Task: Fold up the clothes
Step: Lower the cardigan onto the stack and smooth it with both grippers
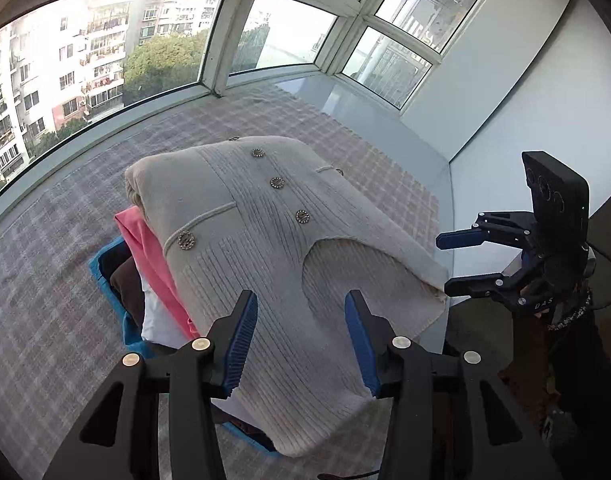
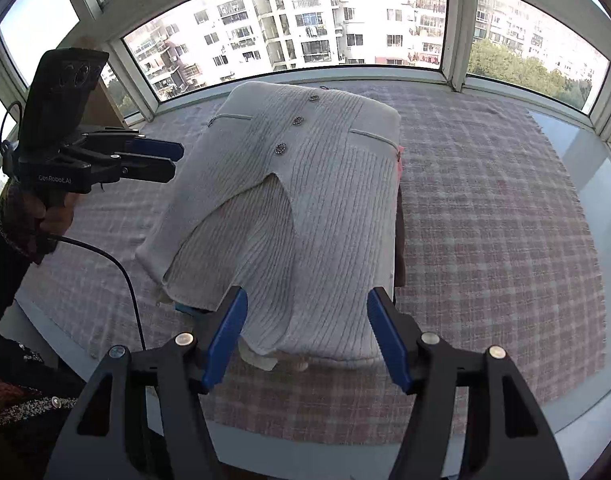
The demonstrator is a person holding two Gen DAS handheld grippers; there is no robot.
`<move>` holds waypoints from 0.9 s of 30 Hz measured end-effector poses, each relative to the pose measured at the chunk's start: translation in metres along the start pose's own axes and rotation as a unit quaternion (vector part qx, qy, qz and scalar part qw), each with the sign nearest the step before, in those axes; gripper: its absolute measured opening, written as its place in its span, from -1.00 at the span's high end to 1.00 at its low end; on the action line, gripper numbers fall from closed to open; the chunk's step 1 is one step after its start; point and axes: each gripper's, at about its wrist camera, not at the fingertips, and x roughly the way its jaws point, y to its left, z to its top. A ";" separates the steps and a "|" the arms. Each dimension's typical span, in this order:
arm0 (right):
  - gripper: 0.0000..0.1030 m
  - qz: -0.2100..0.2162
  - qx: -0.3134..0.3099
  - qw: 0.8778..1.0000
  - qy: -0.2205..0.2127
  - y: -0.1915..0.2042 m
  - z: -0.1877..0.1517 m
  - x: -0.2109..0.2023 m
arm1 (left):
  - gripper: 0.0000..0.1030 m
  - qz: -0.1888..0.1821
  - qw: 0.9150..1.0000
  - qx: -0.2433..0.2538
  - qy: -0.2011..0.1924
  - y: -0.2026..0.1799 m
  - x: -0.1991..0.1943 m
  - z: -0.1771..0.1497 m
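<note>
I see the cream ribbed cardigan point(image 1: 265, 248) folded, buttons up, on top of a stack of clothes, filling the centre of both wrist views. The stack sits on a pink checked cloth point(image 2: 485, 208). My left gripper point(image 1: 301, 344) hangs over the cardigan's near edge, jaws apart and empty. My right gripper point(image 2: 307, 340) does likewise, jaws spread wide, gripping nothing.

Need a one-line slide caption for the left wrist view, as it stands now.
Left gripper open above a folded beige cardigan topping a clothes pile on the plaid cloth; right gripper open beside it.
</note>
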 end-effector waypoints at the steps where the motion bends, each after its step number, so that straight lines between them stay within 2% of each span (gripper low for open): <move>1: -0.19 -0.010 0.000 1.000 -0.002 -0.003 -0.002 -0.002 | 0.16 0.015 1.000 0.003 0.011 0.002 0.013 -0.001; 4: -0.19 -0.033 0.011 0.999 -0.013 -0.013 -0.007 -0.011 | 0.17 0.020 0.999 -0.001 0.034 0.011 0.033 -0.008; 6: -0.19 0.005 0.081 0.995 -0.053 -0.042 -0.011 -0.033 | 0.16 0.017 0.999 -0.006 0.035 0.016 0.035 -0.011; 7: -0.05 0.043 0.122 0.989 -0.075 -0.057 -0.012 -0.041 | 0.16 0.013 0.999 -0.010 0.029 0.015 0.029 -0.010; 8: 0.59 0.083 0.157 0.981 -0.084 -0.069 -0.010 -0.042 | 0.16 0.009 1.000 -0.014 0.023 0.014 0.023 -0.009; 9: 0.98 0.106 0.174 0.976 -0.083 -0.073 -0.007 -0.036 | 0.16 0.006 1.000 -0.018 0.017 0.013 0.018 -0.008; 10: 0.96 0.112 0.171 0.976 -0.079 -0.068 -0.003 -0.028 | 0.16 0.006 1.000 -0.013 0.012 0.010 0.014 -0.009; 13: 0.96 0.134 0.135 0.981 -0.035 -0.045 0.006 0.016 | 0.15 0.036 0.998 0.028 0.041 0.005 0.028 -0.019; 15: 0.97 0.119 0.127 0.984 0.022 -0.033 0.004 0.060 | 0.12 0.047 0.997 0.030 0.058 0.014 0.044 -0.024; 16: 1.00 0.108 0.117 0.986 0.050 -0.028 0.001 0.078 | 0.12 0.040 0.997 0.021 0.059 0.018 0.045 -0.025; 18: 1.00 0.107 0.093 0.987 0.070 -0.016 -0.001 0.086 | 0.12 0.028 0.998 0.008 0.061 0.024 0.045 -0.024; 21: 0.99 0.087 0.048 0.994 0.041 -0.004 0.017 0.054 | 0.18 0.026 0.998 -0.002 0.054 0.025 0.033 -0.020; 23: 0.93 0.082 0.039 0.996 -0.009 -0.006 0.041 0.031 | 0.19 0.008 0.999 -0.019 0.024 0.023 0.012 -0.010; 24: 0.85 0.063 0.039 0.997 -0.034 -0.009 0.055 0.022 | 0.17 0.001 1.000 -0.027 0.009 0.023 0.002 -0.004; 25: 0.59 0.030 0.042 0.997 -0.057 -0.014 0.072 0.019 | 0.16 0.008 0.999 -0.032 -0.007 0.022 -0.004 0.005; 26: 0.25 0.004 0.047 0.997 -0.069 -0.019 0.085 0.022 | 0.14 0.014 0.999 -0.038 -0.014 0.024 -0.002 0.015; 27: 0.15 0.006 0.056 0.996 -0.066 -0.024 0.096 0.032 | 0.12 0.020 0.999 -0.044 -0.022 0.025 -0.001 0.025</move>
